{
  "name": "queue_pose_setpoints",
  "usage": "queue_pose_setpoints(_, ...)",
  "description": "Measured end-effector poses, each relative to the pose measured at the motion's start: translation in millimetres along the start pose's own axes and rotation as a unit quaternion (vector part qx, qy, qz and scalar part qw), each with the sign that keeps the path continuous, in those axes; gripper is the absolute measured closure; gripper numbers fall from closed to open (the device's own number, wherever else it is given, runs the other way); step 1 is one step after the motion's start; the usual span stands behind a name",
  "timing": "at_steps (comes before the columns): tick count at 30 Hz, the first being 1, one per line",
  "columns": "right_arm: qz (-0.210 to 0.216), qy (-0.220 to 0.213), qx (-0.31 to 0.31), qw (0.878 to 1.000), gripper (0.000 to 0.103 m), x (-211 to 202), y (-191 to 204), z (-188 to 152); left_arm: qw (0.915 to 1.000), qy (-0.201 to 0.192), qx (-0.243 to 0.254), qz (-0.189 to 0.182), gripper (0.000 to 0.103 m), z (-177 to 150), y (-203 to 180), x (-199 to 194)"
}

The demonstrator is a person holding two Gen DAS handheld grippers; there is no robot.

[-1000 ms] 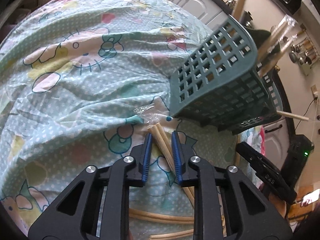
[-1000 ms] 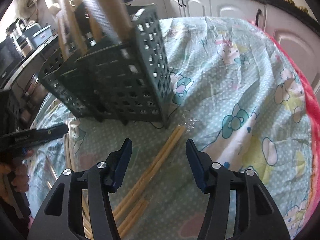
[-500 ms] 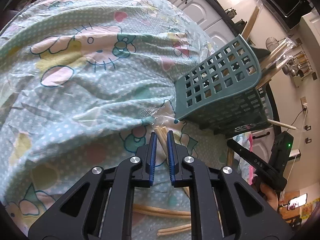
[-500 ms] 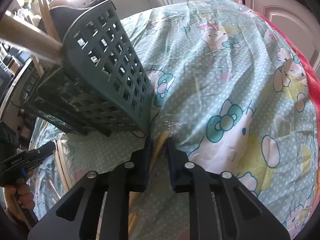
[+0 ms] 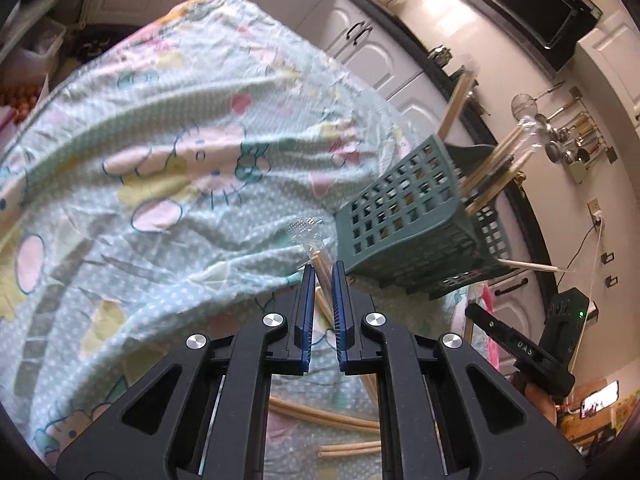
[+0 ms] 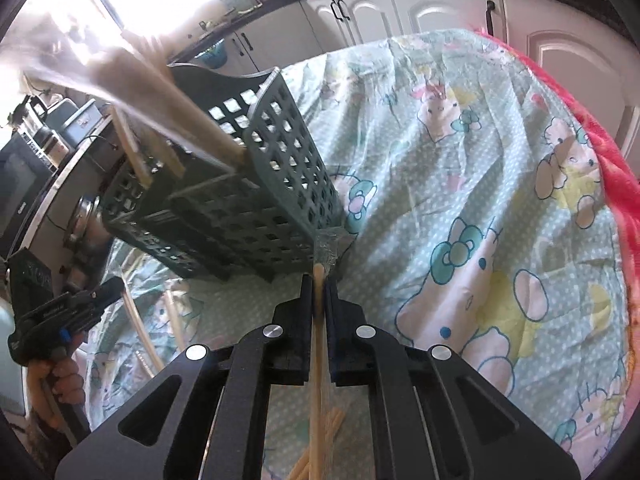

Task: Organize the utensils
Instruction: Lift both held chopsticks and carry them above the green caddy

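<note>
We hold one wrapped pair of chopsticks [image 5: 319,261] in each gripper. The left gripper [image 5: 322,276] is clamped narrow on its pair, clear wrapper poking past the fingertips — just beside the near corner of the green basket [image 5: 404,216]. The right gripper [image 6: 319,288] pinches another wrapped pair [image 6: 319,320], its tip just below the basket's corner. More chopsticks stand in the basket; loose pairs [image 5: 324,414] lie on the cartoon tablecloth [image 5: 160,168] nearer us than the basket.

A table is covered by a wrinkled mint-green polka-dot cartoon-cat cloth [image 5: 168,184]. A dark green perforated plastic utensil basket [image 5: 404,216] is set on it, and loose pale wooden chopsticks [image 5: 320,414] are scattered on the cloth nearby.
</note>
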State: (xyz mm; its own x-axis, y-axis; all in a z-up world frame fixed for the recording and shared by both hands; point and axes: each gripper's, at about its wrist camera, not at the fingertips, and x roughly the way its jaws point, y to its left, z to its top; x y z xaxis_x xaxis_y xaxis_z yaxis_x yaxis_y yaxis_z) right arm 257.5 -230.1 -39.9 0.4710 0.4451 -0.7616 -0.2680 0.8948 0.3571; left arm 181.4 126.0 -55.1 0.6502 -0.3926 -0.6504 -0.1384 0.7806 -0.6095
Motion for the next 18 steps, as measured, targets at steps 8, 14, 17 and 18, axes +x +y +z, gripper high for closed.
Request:
queue_pose_setpoints(8,0.020,-0.023,-0.035,0.999,0.097,-33.2,19.7,-13.2,0.9983,-0.032,0.045,-0.017,0.100,0.5,-32.0,-22.8)
queue_pose_setpoints(14,0.027,-0.053,-0.088,0.994,0.097,-62.4,51.9,-16.8,0.9951,-0.048,0.079,-0.034,0.101,3.1,-62.9,-36.2)
queue_pose_setpoints(17,0.028,-0.067,-0.115,0.991,0.097,-73.1,67.4,-15.4,0.9931,-0.055,0.095,-0.040,0.101,3.9,-77.4,-42.2)
queue_pose_setpoints(18,0.027,-0.074,-0.124,0.989,0.097,-77.5,73.3,-14.9,0.9927,-0.056,0.098,-0.042,0.101,3.7,-79.8,-43.9)
